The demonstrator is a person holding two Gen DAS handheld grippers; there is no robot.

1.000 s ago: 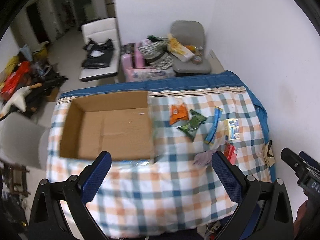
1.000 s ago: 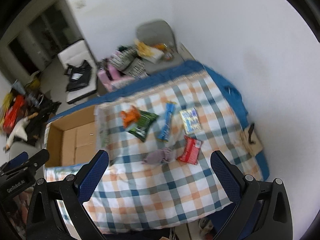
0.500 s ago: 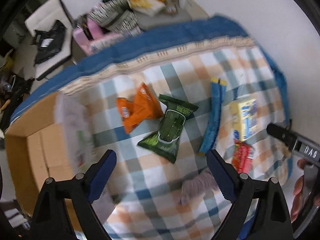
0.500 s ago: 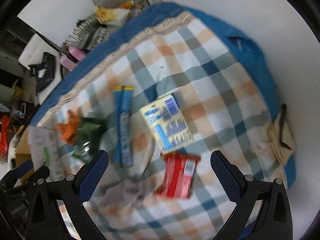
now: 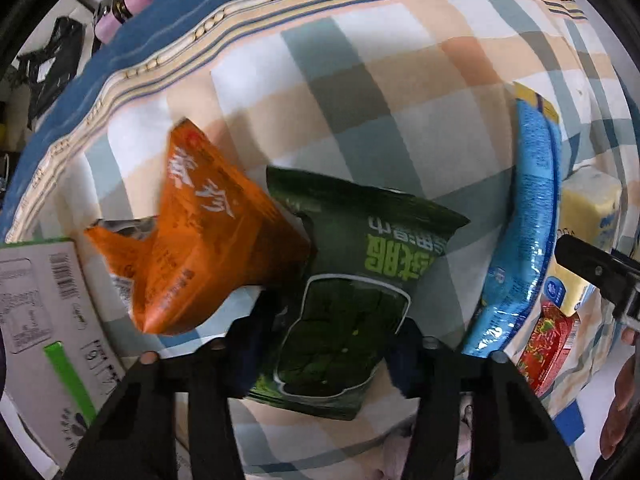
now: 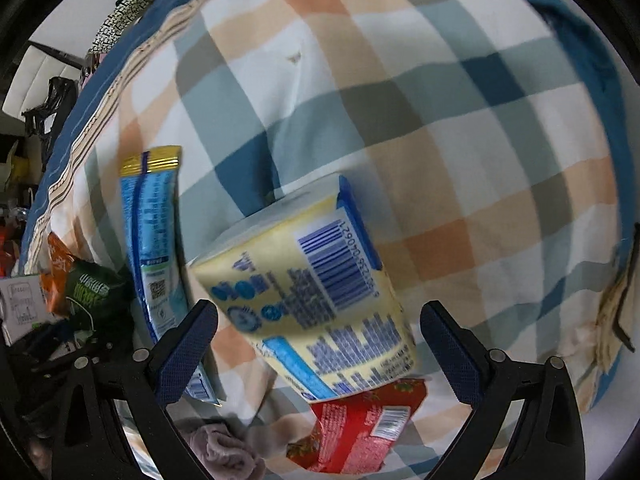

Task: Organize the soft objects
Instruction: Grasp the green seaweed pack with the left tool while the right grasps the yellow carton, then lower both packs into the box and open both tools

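In the left wrist view my left gripper (image 5: 332, 344) is open, its fingers either side of the lower half of a green snack packet (image 5: 352, 292) lying on the checked cloth. An orange packet (image 5: 200, 236) lies just left of it, a long blue packet (image 5: 524, 240) to the right. In the right wrist view my right gripper (image 6: 320, 352) is open, low over a yellow tissue pack (image 6: 312, 296), which sits between its fingers. A red packet (image 6: 360, 428) and a grey-purple cloth (image 6: 224, 452) lie below it.
The cardboard box flap with labels (image 5: 44, 320) is at the left edge. The blue packet (image 6: 154, 240) lies left of the tissue pack. A tan item with a black strap (image 6: 616, 308) lies at the cloth's right edge. The blue cloth border (image 5: 240, 12) runs along the far side.
Both grippers have dropped down close to the cloth. The left now straddles the green packet, the right the yellow tissue pack. Both remain open.
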